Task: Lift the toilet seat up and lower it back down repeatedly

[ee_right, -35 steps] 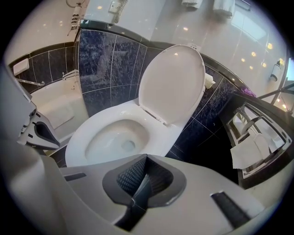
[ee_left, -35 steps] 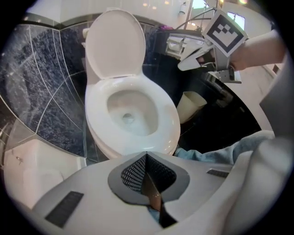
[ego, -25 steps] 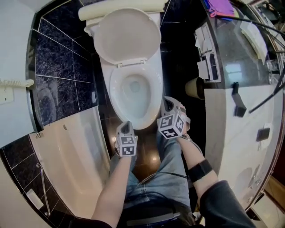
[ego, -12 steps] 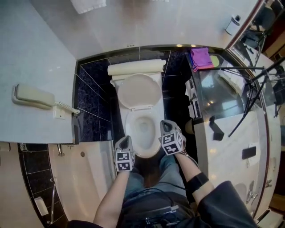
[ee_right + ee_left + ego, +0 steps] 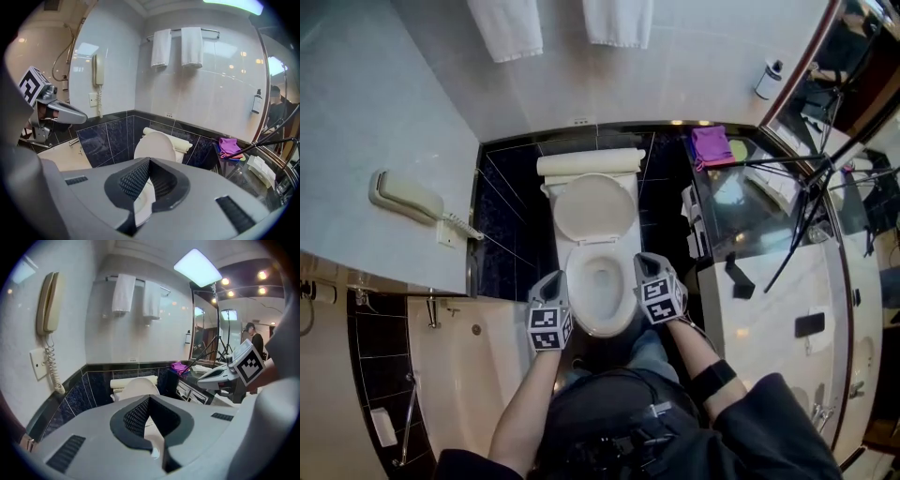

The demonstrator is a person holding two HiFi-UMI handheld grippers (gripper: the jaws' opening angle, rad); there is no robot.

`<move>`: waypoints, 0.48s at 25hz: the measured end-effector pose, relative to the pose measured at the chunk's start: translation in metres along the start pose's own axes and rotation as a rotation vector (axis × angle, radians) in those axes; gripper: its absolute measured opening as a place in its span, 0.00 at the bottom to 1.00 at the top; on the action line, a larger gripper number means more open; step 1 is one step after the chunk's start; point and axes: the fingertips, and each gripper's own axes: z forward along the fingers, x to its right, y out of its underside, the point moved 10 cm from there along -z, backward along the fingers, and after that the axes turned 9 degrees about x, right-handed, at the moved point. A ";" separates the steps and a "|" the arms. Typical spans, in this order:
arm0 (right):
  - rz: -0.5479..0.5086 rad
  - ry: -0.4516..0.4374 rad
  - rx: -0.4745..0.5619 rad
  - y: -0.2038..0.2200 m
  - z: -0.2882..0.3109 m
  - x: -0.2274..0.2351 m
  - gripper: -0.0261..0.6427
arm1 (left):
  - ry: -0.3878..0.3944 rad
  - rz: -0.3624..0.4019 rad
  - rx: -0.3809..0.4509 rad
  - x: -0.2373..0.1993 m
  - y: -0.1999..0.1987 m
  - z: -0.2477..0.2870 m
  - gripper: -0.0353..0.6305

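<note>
Toilet seat point(image 5: 593, 208): raised, leaning back against the cistern point(image 5: 590, 162), at 12 o'clock from the open bowl point(image 5: 600, 292) in the head view; whether ring and lid are both up cannot be told.
Left gripper point(image 5: 554, 279): at the bowl's 9 o'clock, pointing toward the back wall. Its own view shows the jaws pressed together at the tips with nothing between them, and the toilet lies ahead and below, apart from it.
Right gripper point(image 5: 649, 262): at the bowl's 3 o'clock, level with the left one. Its jaws are also closed tip to tip and empty, touching nothing.
Person: stands at 6 o'clock of the toilet, one forearm reaching to each gripper.
Wall telephone point(image 5: 405, 195): at 10 o'clock from the bowl, its coiled cord hanging beside it.
Towels point(image 5: 511, 28): two white ones on the wall at 12 o'clock, above the cistern.
Purple cloth point(image 5: 710, 145): on the glass counter point(image 5: 759, 220), at 1 o'clock from the bowl.
Bathtub point(image 5: 478, 375): at 8 o'clock, just beside the person's left arm.
</note>
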 end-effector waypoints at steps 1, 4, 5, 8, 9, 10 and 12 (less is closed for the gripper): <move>0.002 0.003 0.007 -0.002 -0.004 -0.001 0.07 | 0.002 -0.003 0.008 0.000 -0.002 -0.003 0.05; 0.005 0.013 0.021 -0.004 -0.014 -0.003 0.07 | 0.007 -0.019 0.023 -0.001 -0.004 -0.014 0.05; 0.006 0.015 0.023 -0.004 -0.016 -0.004 0.07 | 0.011 -0.024 0.026 -0.001 -0.004 -0.016 0.05; 0.012 0.020 0.020 0.002 -0.021 -0.005 0.07 | 0.025 -0.018 0.026 -0.001 -0.003 -0.021 0.05; 0.015 0.021 0.017 0.004 -0.022 -0.006 0.07 | 0.027 -0.016 0.027 -0.001 -0.003 -0.023 0.05; 0.018 0.022 0.015 0.006 -0.023 -0.006 0.07 | 0.025 -0.017 0.030 -0.001 -0.003 -0.025 0.05; 0.019 0.023 0.013 0.009 -0.023 -0.007 0.07 | 0.017 -0.018 0.039 -0.001 -0.002 -0.027 0.05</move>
